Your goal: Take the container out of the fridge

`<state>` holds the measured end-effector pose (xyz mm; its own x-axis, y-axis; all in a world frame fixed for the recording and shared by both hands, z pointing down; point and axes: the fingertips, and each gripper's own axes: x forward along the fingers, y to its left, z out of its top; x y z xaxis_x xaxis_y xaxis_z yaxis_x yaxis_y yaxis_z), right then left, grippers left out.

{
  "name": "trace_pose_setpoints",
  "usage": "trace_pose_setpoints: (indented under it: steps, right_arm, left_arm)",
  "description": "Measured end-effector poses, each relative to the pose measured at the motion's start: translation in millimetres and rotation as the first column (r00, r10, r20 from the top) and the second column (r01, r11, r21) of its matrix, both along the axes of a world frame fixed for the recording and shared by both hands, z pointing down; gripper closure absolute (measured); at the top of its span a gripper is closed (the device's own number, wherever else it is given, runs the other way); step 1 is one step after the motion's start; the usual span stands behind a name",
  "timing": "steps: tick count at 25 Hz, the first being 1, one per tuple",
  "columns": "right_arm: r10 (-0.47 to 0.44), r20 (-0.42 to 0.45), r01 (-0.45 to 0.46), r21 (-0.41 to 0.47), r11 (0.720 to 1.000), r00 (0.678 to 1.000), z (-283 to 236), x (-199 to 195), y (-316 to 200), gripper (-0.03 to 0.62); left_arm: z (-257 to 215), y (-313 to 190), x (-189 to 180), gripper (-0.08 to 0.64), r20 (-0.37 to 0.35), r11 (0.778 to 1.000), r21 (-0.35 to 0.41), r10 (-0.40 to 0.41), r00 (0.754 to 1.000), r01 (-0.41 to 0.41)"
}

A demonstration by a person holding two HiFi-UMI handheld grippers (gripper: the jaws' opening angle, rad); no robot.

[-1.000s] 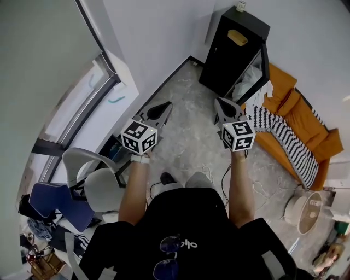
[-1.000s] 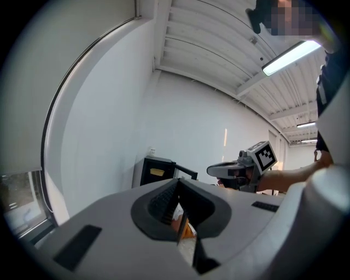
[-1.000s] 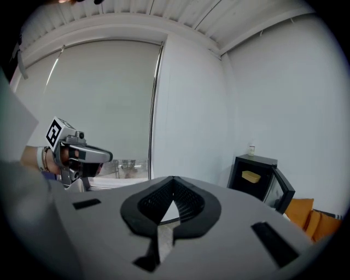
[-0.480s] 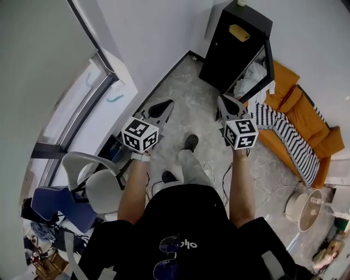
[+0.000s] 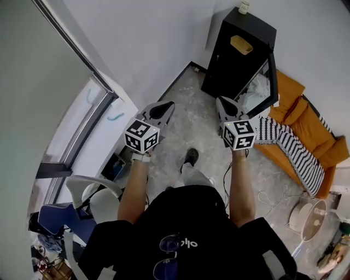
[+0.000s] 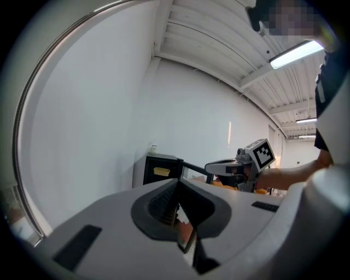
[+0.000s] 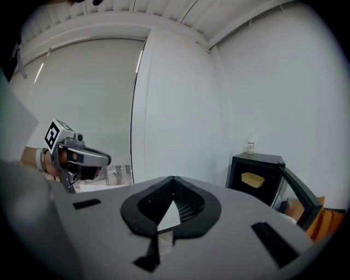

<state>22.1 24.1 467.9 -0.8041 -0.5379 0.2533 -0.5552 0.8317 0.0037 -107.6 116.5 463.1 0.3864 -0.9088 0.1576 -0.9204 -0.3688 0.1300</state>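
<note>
A small black fridge point(image 5: 236, 57) stands against the far wall with its door point(image 5: 272, 76) swung open. On its upper shelf sits a yellow container point(image 5: 241, 45), which also shows as the yellow container point(image 7: 252, 179) and the yellow container point(image 6: 160, 171) in the gripper views. My left gripper point(image 5: 165, 108) and right gripper point(image 5: 222, 103) are held out side by side in the air, well short of the fridge. Both are shut with nothing between their jaws. The right gripper point(image 6: 240, 164) shows in the left gripper view, and the left gripper point(image 7: 76, 156) in the right gripper view.
A small bottle point(image 5: 244, 7) stands on top of the fridge. An orange sofa point(image 5: 306, 128) with a striped blanket point(image 5: 287, 145) lies right of the fridge. Cables point(image 5: 262, 188) trail on the floor. Chairs point(image 5: 90, 197) and a window point(image 5: 82, 128) are at the left.
The person has stepped forward toward the fridge, one foot now ahead. Both grippers keep their pose, shut and side by side.
</note>
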Motion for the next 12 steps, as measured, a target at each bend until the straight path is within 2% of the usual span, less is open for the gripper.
trace_pose_setpoints:
  steps: [8, 12]
  right_arm:
    - [0.010, -0.018, -0.010, -0.001, 1.000, 1.000, -2.3, 5.4, -97.8, 0.591]
    - [0.033, -0.007, -0.033, -0.001, 0.999, 0.999, -1.3, 21.9, -139.4, 0.591]
  left_arm:
    - [-10.4, -104.4, -4.6, 0.554, 0.026, 1.000, -0.005, 0.028, 0.999, -0.027]
    - [-9.4, -151.1, 8.1, 0.554, 0.034, 0.999, -0.005, 0.055, 0.998, -0.055]
